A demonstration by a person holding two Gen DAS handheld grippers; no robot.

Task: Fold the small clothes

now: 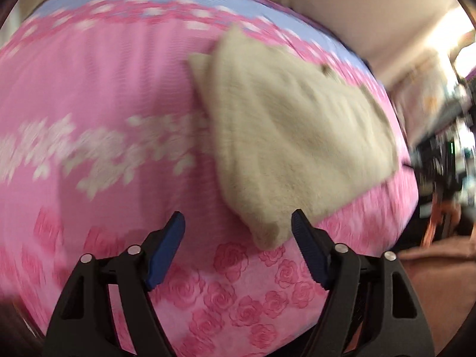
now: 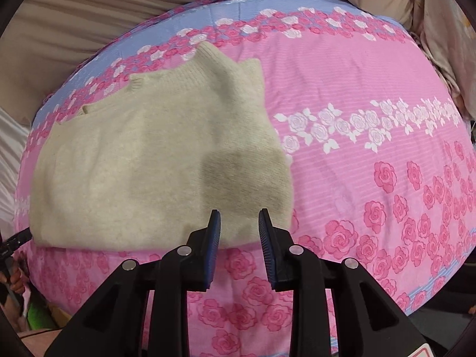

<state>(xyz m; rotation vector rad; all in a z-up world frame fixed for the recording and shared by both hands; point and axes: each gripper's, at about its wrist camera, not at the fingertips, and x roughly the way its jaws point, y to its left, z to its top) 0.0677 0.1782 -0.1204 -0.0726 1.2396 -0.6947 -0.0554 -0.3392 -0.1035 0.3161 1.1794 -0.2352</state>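
Observation:
A cream knitted sweater lies folded on a pink rose-print bedspread. In the right wrist view it fills the left half, cuffs and collar at its far edge. My right gripper is open and empty, its jaws a moderate gap apart, just above the sweater's near edge. In the left wrist view, which is blurred, the sweater lies right of centre. My left gripper is wide open and empty, and the sweater's near corner sits between its fingertips.
The bedspread covers a bed with a blue band along its far edge. Beige fabric lies behind the bed. Cluttered furniture stands to the right in the left wrist view. The bed's near edge drops off below both grippers.

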